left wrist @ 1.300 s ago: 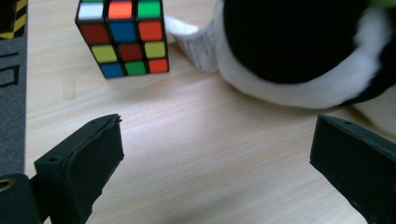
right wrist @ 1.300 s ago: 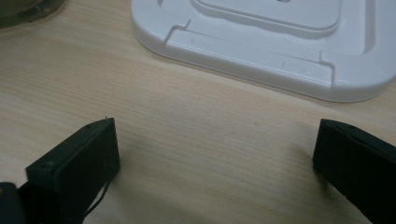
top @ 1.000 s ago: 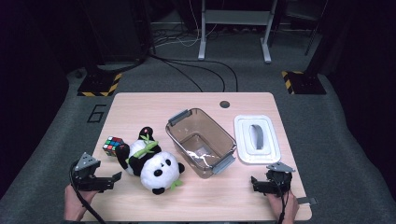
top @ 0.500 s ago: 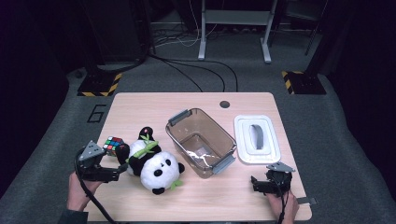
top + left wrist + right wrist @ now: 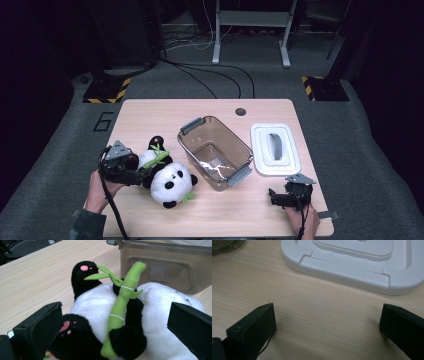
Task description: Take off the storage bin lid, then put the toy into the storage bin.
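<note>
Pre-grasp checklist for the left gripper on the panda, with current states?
1. Left gripper jaws open: ok.
2. Plush panda sits between the jaws: ok.
3. Jaws touching the plush yet: cannot tell.
4. Clear bin open: ok, white lid lies flat on the table beside it.
5. Bin has room: ok, apart from something small and pale at the bottom.
6. Right gripper out of the way: ok, open over bare table near the lid.
</note>
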A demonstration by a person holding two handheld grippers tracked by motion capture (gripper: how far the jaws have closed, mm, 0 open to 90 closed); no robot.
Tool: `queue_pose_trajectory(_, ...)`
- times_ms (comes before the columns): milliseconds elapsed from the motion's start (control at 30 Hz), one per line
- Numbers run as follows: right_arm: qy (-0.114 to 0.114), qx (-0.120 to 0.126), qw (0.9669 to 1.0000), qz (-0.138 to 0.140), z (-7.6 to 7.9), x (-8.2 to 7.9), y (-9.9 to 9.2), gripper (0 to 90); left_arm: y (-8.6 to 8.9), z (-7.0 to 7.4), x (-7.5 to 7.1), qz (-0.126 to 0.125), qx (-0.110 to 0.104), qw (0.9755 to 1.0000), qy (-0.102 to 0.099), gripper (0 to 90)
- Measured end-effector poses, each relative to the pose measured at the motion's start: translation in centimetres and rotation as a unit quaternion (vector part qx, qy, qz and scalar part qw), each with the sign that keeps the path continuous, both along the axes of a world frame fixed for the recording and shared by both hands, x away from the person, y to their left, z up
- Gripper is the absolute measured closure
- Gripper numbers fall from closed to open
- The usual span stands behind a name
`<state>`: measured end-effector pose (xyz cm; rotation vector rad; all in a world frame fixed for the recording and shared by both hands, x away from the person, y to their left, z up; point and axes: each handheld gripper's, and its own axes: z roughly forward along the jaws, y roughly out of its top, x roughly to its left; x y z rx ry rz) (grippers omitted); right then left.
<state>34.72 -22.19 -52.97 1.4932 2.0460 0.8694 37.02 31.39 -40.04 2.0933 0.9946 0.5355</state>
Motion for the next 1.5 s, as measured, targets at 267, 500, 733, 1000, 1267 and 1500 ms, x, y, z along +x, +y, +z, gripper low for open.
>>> queue_pose_trajectory(267, 0.0, 0.0, 1.0, 0.0, 0.0, 0.0, 0.0, 0.2, -1.1, -0.2, 0.9, -0.009, 0.01, 0.9999, 0.004, 2.4)
queue_pose_trajectory(500, 0.0, 0.0, 1.0, 0.0, 0.0, 0.0, 0.0, 0.2, -1.8, -0.7, 1.7, -0.018, 0.023, 0.9995, 0.015, 5.6)
queue_pose_trajectory(733, 0.0, 0.0, 1.0, 0.0, 0.0, 0.0, 0.0, 0.2, -2.8, -1.8, 2.2, -0.032, 0.045, 0.9981, 0.029, 29.3)
queue_pose_trajectory(1000, 0.0, 0.0, 1.0, 0.001, 0.0, 0.0, 0.0, 0.3, -3.2, -3.1, 2.6, -0.011, 0.06, 0.9975, 0.036, 56.7)
queue_pose_trajectory(1267, -0.001, -0.003, 1.0, 0.004, 0.0, 0.0, 0.0, 0.3, -2.9, -3.5, 2.3, -0.002, 0.065, 0.9975, 0.025, 73.2)
queue_pose_trajectory(1500, -0.001, -0.003, 1.0, 0.004, 0.0, 0.1, 0.0, 0.3, -2.2, -3.2, 1.8, -0.009, 0.039, 0.9991, 0.015, 75.2)
